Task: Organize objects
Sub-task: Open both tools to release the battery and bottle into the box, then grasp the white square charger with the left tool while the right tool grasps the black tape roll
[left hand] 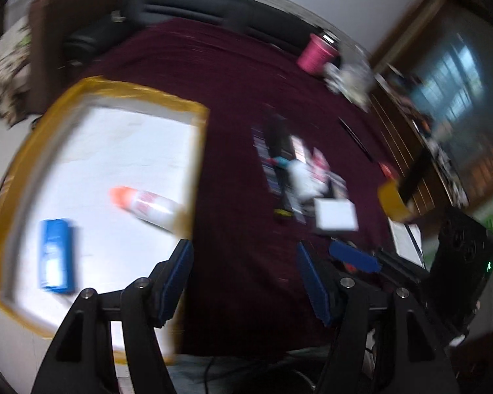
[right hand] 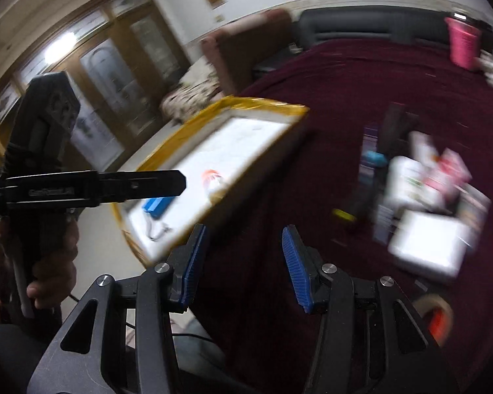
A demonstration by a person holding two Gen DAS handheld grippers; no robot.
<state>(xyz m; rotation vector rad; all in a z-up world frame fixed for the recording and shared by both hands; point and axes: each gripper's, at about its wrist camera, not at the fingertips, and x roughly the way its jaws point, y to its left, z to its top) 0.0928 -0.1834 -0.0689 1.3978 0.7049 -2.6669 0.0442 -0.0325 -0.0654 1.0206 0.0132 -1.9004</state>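
Note:
A white tray with a yellow taped rim [left hand: 141, 93] lies on the left of a maroon cloth [left hand: 240, 105]. In it lie a blue box [left hand: 56, 256] and a white tube with an orange cap [left hand: 148, 205]. The tray also shows in the right wrist view [right hand: 266, 106], with the blue box [right hand: 157, 205] and the tube [right hand: 213, 180] inside. A blurred pile of packets and a white box [left hand: 335, 213] sits right of the tray; it also shows in the right wrist view [right hand: 427, 246]. My left gripper [left hand: 243, 272] is open and empty over the cloth. My right gripper [right hand: 243, 262] is open and empty.
A pink cup [left hand: 317, 52] stands at the far edge of the cloth, near a black sofa [left hand: 213, 10]. A yellow tape roll [left hand: 392, 202] lies at the right. A tape roll [right hand: 434, 315] sits at the right gripper's lower right. The left gripper's body [right hand: 49, 180] fills the left of the right wrist view.

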